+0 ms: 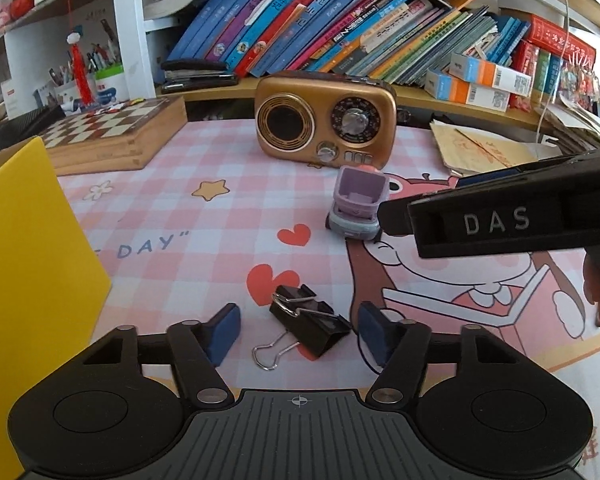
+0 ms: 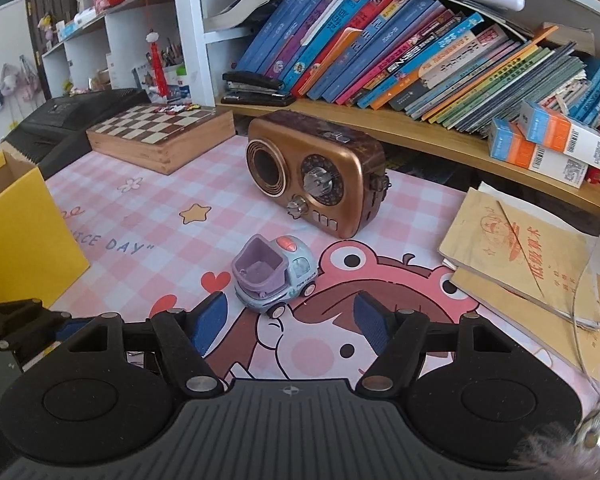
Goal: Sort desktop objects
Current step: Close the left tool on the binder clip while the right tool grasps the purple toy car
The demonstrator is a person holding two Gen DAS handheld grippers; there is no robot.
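A black binder clip (image 1: 308, 322) lies on the pink checked desk mat (image 1: 172, 216), right between the blue pads of my open left gripper (image 1: 298, 330). A small purple-and-grey toy truck (image 1: 356, 208) stands farther back, near the tip of my right gripper's body (image 1: 500, 216). In the right wrist view the toy truck (image 2: 272, 280) sits just ahead of my open right gripper (image 2: 290, 320), a little left of its centre line. Neither gripper holds anything. A yellow box (image 1: 24, 300) stands at the left; it also shows in the right wrist view (image 2: 20, 232).
A gold retro radio (image 2: 320, 180) stands behind the truck. A wooden chess box (image 2: 160, 136) is at the back left, old booklets (image 2: 528, 256) at the right. A shelf of leaning books (image 2: 380, 48) runs along the back, with a black stapler (image 2: 256, 88).
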